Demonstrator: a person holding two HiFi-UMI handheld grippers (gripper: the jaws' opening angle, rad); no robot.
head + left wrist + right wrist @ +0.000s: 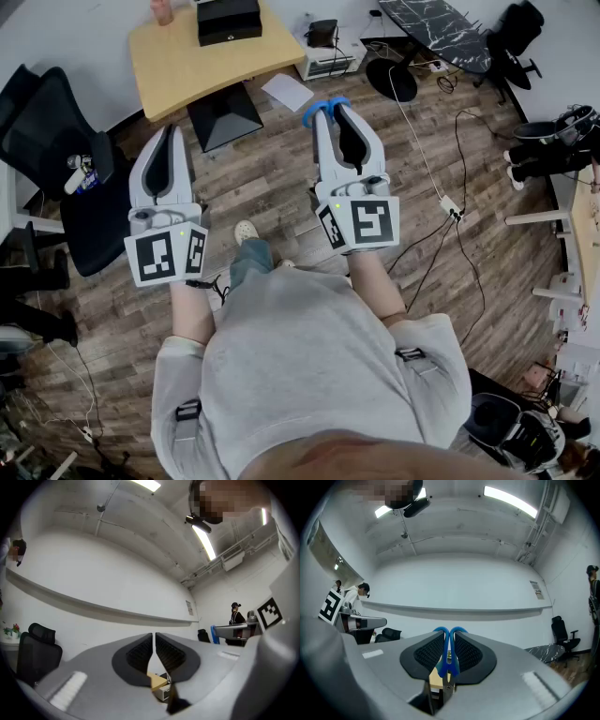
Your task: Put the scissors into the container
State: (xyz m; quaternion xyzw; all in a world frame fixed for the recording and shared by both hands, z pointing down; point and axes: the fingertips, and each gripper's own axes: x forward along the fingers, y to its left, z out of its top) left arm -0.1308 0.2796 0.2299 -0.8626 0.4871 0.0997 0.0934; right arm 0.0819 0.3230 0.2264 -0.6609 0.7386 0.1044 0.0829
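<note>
Right gripper is clamped on the blue-handled scissors, held over the wooden floor near the worktop. Left gripper, alongside, has its jaws pressed together on nothing.

Scissors blades (unlike blue handles) mostly hidden within right hand-held gripper

My right gripper and left gripper are pale grey with black pads and black-and-white square markers. The scissors have blue handles. The far table is tan and the floor is brown planks.
</note>
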